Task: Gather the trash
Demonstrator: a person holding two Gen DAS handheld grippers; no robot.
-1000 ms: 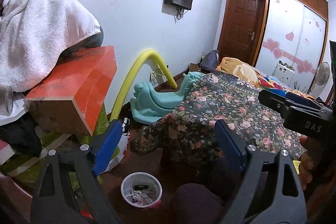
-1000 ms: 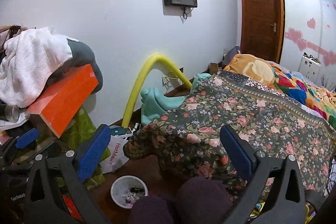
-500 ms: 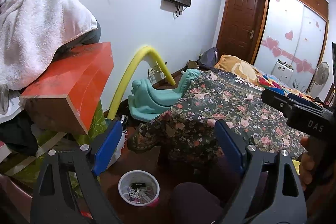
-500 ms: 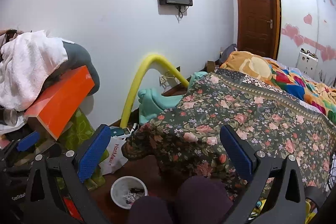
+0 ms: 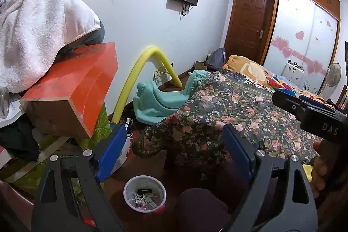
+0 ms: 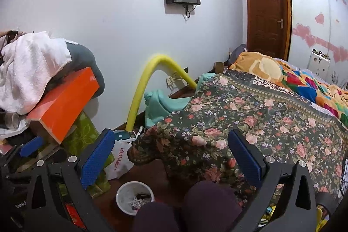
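Observation:
A small white bin (image 5: 144,194) with scraps and tangled wire inside stands on the dark floor below me; it also shows in the right wrist view (image 6: 134,197). My left gripper (image 5: 174,151) is open and empty, held above and beyond the bin. My right gripper (image 6: 171,156) is open and empty too, above the bin and the bed corner. A white plastic bag (image 6: 119,159) lies on the floor left of the bin. The right gripper's black body (image 5: 308,114) shows at the right of the left wrist view.
A bed with a floral blanket (image 5: 239,114) fills the right. An orange box (image 5: 76,88) under a white towel (image 5: 37,29) tops a cluttered pile on the left. A yellow foam tube (image 5: 139,73) and a teal toy slide (image 5: 165,99) stand by the wall.
Both grippers have drifted slightly; the views have shifted a little to the left and up. Both stay open and empty.

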